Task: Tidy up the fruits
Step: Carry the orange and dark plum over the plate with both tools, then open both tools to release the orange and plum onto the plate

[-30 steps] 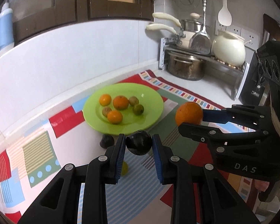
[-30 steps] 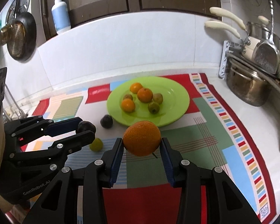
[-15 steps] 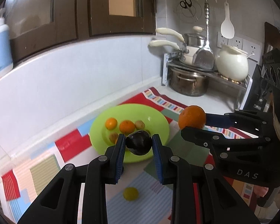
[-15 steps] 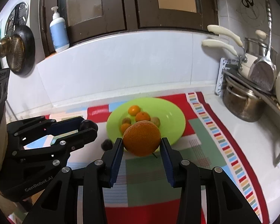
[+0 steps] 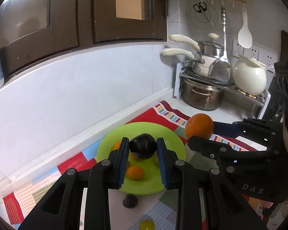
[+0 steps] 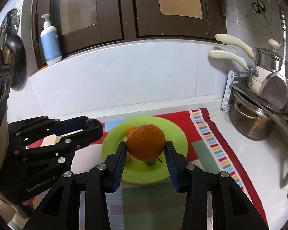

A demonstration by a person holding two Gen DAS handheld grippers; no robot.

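Left wrist view: left gripper [image 5: 143, 149] clamped on dark plum [image 5: 142, 146], right gripper [image 6: 145, 151] clamped on orange [image 6: 146, 141], both now raised above green plate [image 5: 170, 134]; release probably next.

Right hand-held gripper [image 6: 146, 151] clamps big orange [image 6: 146, 141] above green plate [image 6: 174, 134]. Left hand-held gripper [image 6: 93, 125] at left grips dark fruit [image 6: 93, 122]. Small orange [image 6: 130, 129] on plate.

Dark plum [image 5: 142, 148] clamped between my left jaws; big orange [image 6: 146, 141] between my right jaws; green plate [image 5: 167, 136] beyond both, below.
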